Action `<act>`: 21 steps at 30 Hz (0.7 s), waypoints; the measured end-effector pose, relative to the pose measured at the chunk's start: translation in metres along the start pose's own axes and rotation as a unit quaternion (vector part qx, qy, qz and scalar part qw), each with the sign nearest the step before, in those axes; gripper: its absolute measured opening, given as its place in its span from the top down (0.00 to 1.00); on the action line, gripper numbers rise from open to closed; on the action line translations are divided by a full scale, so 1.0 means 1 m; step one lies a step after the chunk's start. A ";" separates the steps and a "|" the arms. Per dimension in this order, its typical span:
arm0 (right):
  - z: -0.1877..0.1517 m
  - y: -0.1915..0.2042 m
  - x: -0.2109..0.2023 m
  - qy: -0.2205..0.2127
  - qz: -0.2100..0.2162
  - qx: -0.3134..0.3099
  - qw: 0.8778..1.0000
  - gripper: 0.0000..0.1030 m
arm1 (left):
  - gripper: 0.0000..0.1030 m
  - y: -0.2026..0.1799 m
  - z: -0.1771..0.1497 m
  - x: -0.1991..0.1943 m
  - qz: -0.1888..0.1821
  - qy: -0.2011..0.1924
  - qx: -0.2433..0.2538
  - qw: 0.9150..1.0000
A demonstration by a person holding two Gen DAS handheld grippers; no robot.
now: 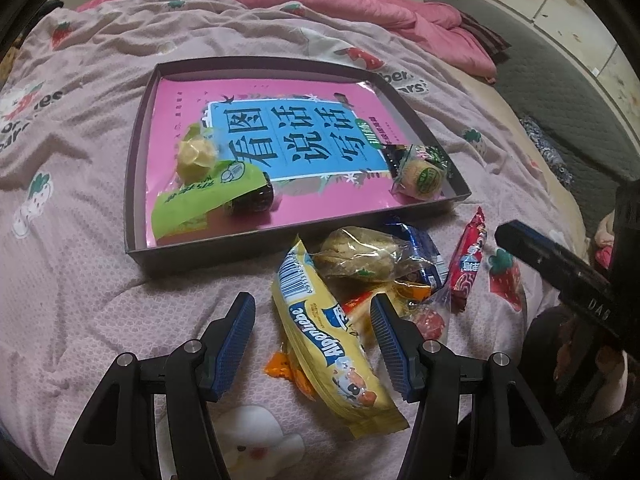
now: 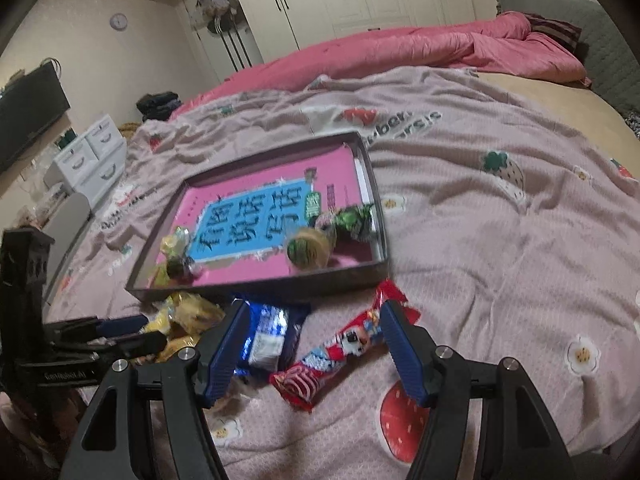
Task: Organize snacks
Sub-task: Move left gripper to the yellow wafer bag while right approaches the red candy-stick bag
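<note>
A dark shallow tray (image 1: 136,152) lies on the bed with a pink book (image 1: 288,136) inside. On the book rest a green packet (image 1: 196,208), a yellow wrapped sweet (image 1: 196,156) and a round pastry (image 1: 426,178). In front of the tray is a loose pile: a yellow Alpenliebe bag (image 1: 332,344), a clear-wrapped pastry (image 1: 360,256), a blue packet (image 2: 268,340) and a red packet (image 2: 340,348). My left gripper (image 1: 312,320) is open over the yellow bag, its pads apart from it. My right gripper (image 2: 314,320) is open above the red and blue packets, gripping nothing.
A pale strawberry-print blanket (image 2: 480,240) covers the bed, with a bunched pink duvet (image 2: 400,56) at the far side. White drawers (image 2: 92,156) and a dark screen (image 2: 28,116) stand left of the bed. A grey headboard (image 2: 600,40) is at the right.
</note>
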State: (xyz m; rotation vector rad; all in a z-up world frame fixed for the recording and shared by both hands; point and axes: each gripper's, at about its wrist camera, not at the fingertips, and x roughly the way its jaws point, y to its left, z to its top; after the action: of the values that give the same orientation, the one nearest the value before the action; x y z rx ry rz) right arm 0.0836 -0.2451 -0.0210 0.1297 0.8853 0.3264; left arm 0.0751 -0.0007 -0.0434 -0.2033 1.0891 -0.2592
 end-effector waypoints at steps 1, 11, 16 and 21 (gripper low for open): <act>-0.001 0.000 0.001 0.004 -0.003 0.002 1.000 0.35 | 0.40 0.001 0.000 0.001 -0.001 0.000 -0.001 1.000; -0.009 -0.013 0.014 0.037 -0.001 0.036 0.999 0.35 | 0.40 0.002 0.001 0.005 -0.003 0.004 -0.005 1.000; -0.011 -0.011 0.027 0.056 0.002 0.032 0.998 0.36 | 0.40 0.003 0.002 0.008 -0.006 0.008 -0.009 1.000; -0.014 -0.010 0.040 0.070 0.003 0.029 0.997 0.43 | 0.40 0.004 0.004 0.012 -0.012 0.010 -0.014 1.000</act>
State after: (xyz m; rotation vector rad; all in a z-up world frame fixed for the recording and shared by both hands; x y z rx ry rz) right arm 0.0984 -0.2416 -0.0619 0.1646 1.0337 0.3175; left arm 0.0844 -0.0003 -0.0529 -0.2402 1.1119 -0.2681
